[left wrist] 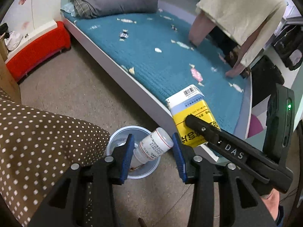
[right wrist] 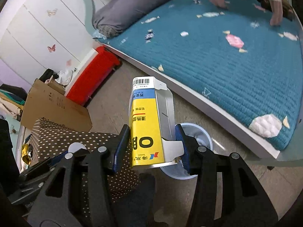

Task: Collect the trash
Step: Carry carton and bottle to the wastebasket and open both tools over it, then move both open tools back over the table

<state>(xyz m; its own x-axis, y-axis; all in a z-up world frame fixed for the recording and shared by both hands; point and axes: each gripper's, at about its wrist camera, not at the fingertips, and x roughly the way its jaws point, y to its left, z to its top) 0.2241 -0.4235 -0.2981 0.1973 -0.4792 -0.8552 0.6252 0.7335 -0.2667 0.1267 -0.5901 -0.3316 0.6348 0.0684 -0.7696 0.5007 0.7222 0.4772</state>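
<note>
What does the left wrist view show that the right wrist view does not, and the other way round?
Only the left wrist view plainly shows the white bottle gripped in the left tongs, tilted over the bin, and a green light on the other tool. Only the right wrist view shows the silver open side of the yellow box. Both show the yellow box held in the right tongs, the bin, the blue bed, the grey pillow and the red bench.

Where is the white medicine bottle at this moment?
In the left wrist view the white medicine bottle lies tilted between the left gripper's blue pads, directly above the small pale blue bin on the floor beside the bed.
</note>
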